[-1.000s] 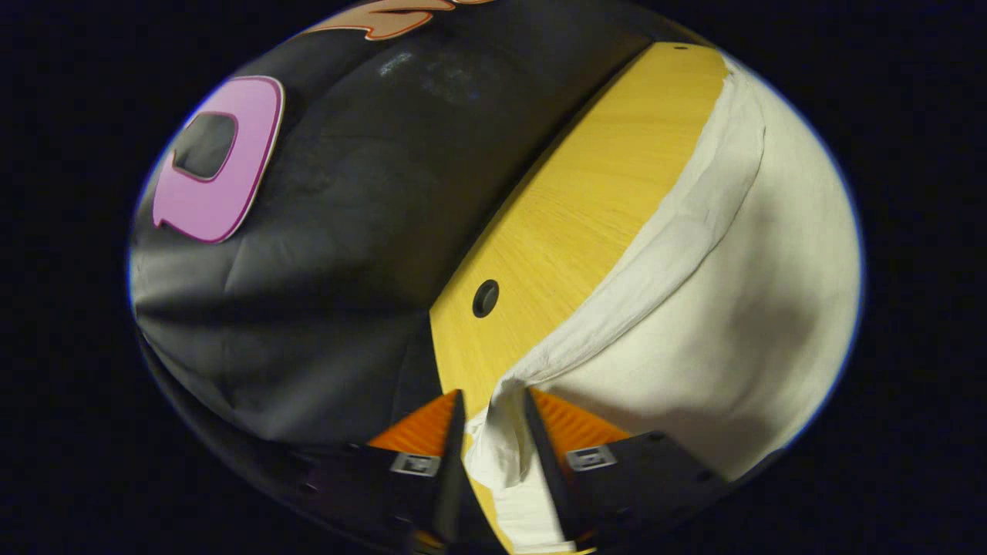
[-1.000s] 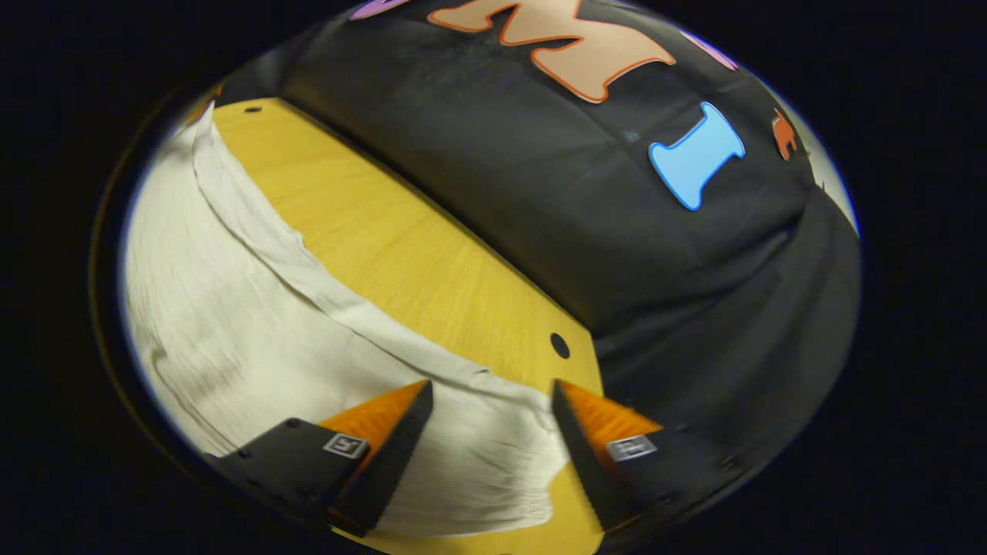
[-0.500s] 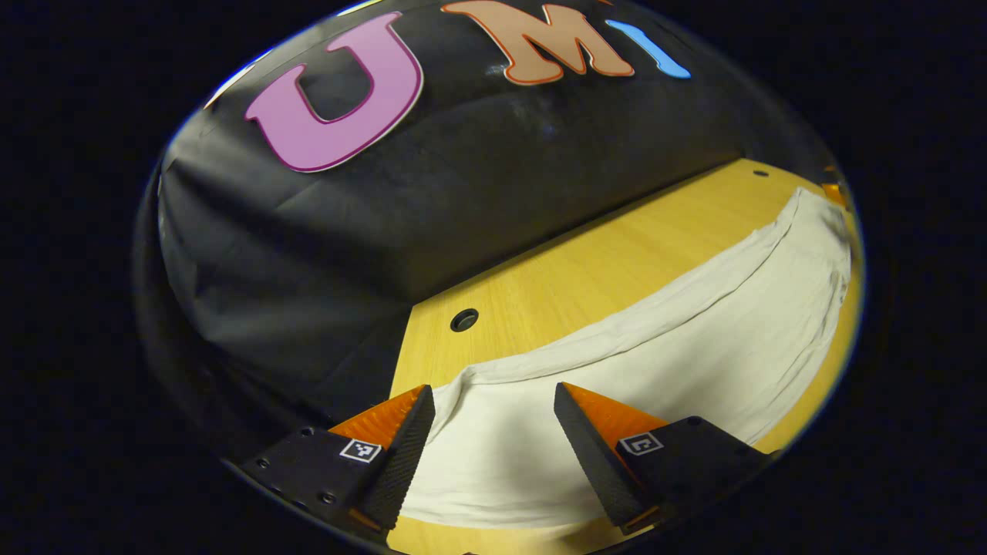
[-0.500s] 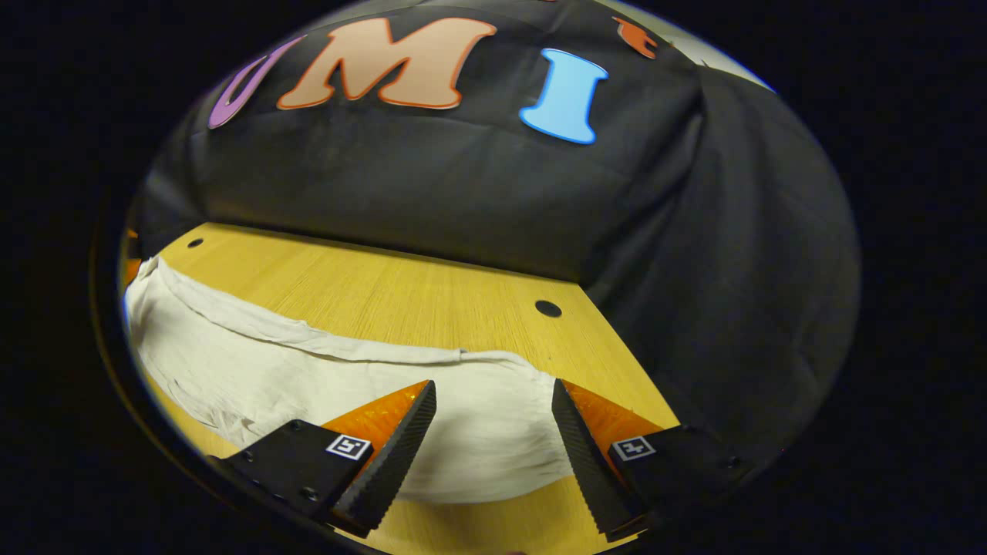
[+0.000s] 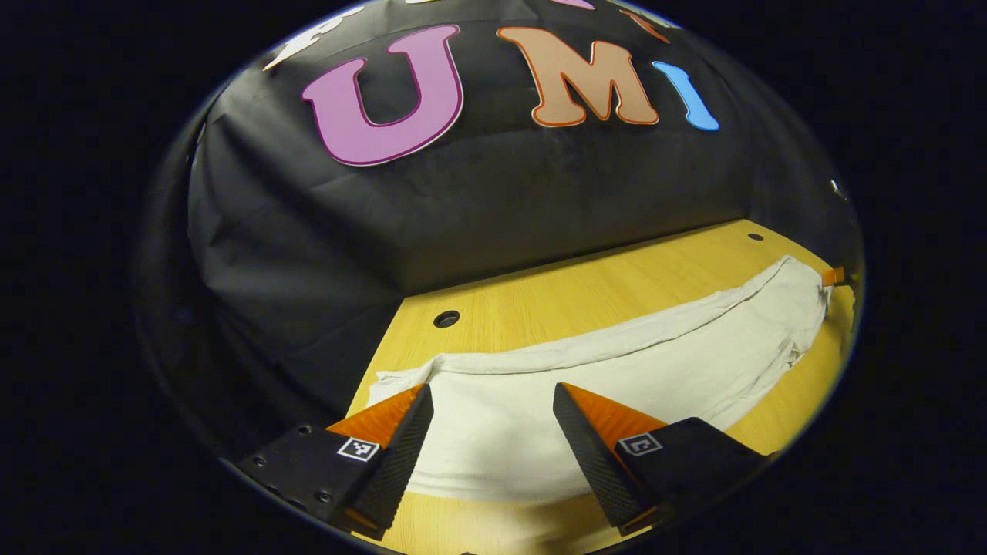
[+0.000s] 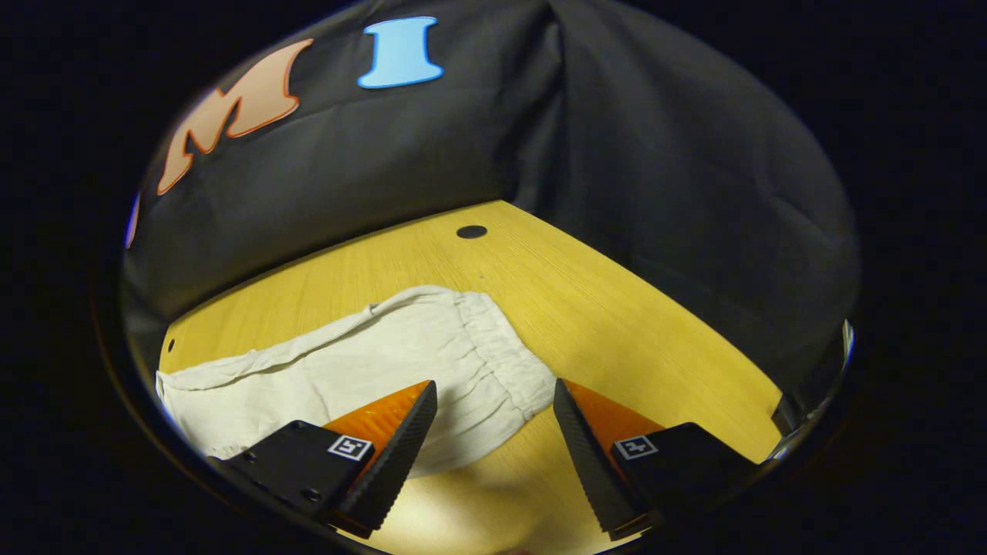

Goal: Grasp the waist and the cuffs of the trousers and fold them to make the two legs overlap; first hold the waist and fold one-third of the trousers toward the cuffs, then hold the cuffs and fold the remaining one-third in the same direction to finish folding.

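Note:
White trousers (image 5: 617,370) lie flat on the yellow wooden table (image 5: 586,285), their legs stacked into one long strip. In the left gripper view the cuff end (image 5: 389,379) is just beyond my left gripper (image 5: 493,455), which hovers open above the cloth with nothing between its fingers. In the right gripper view the gathered elastic waist (image 6: 505,358) of the trousers (image 6: 347,370) lies ahead of my right gripper (image 6: 493,455), also open and holding nothing. A small part of the right gripper (image 5: 833,276) shows at the far end of the strip in the left gripper view.
The table (image 6: 632,308) has round holes near its back corners (image 5: 446,318) (image 6: 471,231). Black cloth walls stand close behind and beside the table. Bare wood lies between the trousers and the back edge.
My left gripper let go of the cloth edge and opened. Both grippers drew back and levelled, and the trousers now lie farther off, flat on the table.

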Demonstrator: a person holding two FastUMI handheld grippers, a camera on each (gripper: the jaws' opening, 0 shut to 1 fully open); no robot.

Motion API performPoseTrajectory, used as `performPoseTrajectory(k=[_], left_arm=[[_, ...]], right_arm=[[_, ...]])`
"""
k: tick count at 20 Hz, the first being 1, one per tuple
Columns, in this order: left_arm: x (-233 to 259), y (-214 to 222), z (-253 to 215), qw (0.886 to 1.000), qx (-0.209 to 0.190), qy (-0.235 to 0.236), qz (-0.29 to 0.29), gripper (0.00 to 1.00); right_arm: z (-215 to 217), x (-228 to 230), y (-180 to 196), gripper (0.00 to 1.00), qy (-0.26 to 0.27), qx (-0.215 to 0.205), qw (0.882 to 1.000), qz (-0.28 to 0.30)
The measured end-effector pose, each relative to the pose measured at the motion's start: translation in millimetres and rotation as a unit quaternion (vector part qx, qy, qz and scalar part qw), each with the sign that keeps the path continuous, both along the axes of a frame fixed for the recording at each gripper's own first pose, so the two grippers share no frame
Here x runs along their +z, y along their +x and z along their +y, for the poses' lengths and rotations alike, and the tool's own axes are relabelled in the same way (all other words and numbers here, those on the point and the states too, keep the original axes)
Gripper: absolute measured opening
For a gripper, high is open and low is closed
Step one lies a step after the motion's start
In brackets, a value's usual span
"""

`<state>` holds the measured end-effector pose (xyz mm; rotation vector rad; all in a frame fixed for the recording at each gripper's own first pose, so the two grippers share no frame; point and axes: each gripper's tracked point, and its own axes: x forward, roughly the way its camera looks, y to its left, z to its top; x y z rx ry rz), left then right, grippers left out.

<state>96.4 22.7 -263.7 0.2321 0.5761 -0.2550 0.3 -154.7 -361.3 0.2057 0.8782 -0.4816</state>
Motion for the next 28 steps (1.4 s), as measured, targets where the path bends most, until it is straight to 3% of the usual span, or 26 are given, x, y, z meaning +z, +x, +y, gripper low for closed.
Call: performPoseTrajectory(k=[2, 3, 6, 7, 9, 11, 15, 16, 17, 18, 22, 24, 25, 27, 28], left_arm=[[0.1, -9.0, 0.0, 1.0, 0.003, 0.003, 0.003, 0.96], [-1.1, -14.2, 1.4, 1.0, 0.004, 0.004, 0.005, 0.96], [-1.7, -25.2, 1.6, 1.0, 0.01, 0.002, 0.009, 0.96], [-3.1, -25.6, 0.1, 1.0, 0.012, 0.002, 0.011, 0.96], [-5.3, -29.1, -2.0, 1.0, 0.012, 0.003, 0.014, 0.96], [-6.0, -31.5, -4.1, 1.0, 0.01, 0.005, 0.015, 0.96], [-6.4, -31.5, -10.0, 1.0, 0.007, 0.005, 0.017, 0.96], [-7.0, -31.7, -11.3, 1.0, 0.007, 0.004, 0.018, 0.96], [-7.1, -32.6, -12.4, 1.0, 0.007, 0.003, 0.018, 0.96], [-6.7, -33.1, -13.1, 1.0, 0.007, 0.002, 0.018, 0.96], [-3.4, -32.2, -11.0, 1.0, 0.008, 0.004, 0.014, 0.96], [-4.2, -33.5, -5.8, 1.0, 0.013, 0.004, 0.015, 0.96], [-5.2, -31.4, -3.1, 1.0, 0.017, 0.001, 0.015, 0.96], [-4.8, -30.6, 3.8, 1.0, 0.027, -0.004, 0.015, 0.96], [-5.8, -30.1, 7.4, 0.999, 0.032, -0.006, 0.016, 0.96]], right_arm=[[0.5, -4.4, -3.1, 0.92, 0.02, -0.022, 1.0, 0.009], [1.5, -8.9, -3.6, 0.97, 0.031, -0.03, 0.999, 0.014], [7.3, -20.8, -3.4, 0.92, 0.072, -0.052, 0.996, 0.027], [4.2, -22.2, -2.3, 0.96, 0.067, -0.051, 0.996, 0.025], [-2.9, -26.2, -8.5, 0.87, 0.039, -0.039, 0.998, 0.04], [-6.5, -26.5, -7.7, 0.61, 0.023, -0.021, 0.998, 0.05], [-1.7, -22.8, -4.3, 0.14, 0.058, -0.013, 0.997, 0.057], [-4.3, -19.7, -5.4, 0.11, 0.059, -0.006, 0.997, 0.056], [-9.6, -19.8, -5.0, 0.16, 0.046, -0.008, 0.997, 0.057], [-12.4, -18.4, -5.5, 0.08, 0.035, -0.008, 0.997, 0.062], [-7.4, -7.1, 0.2, 0.08, 0.013, -0.006, 0.998, 0.056], [-4.4, 9.2, 8.8, 0.08, 0.0, 0.012, 0.999, 0.037], [-0.6, 20.7, 12.6, 0.03, -0.007, 0.024, 0.999, 0.022], [15.1, 43.7, 24.6, 0.08, -0.012, 0.053, 0.998, -0.01], [24.7, 55.1, 30.6, 0.03, -0.014, 0.068, 0.997, -0.023]])
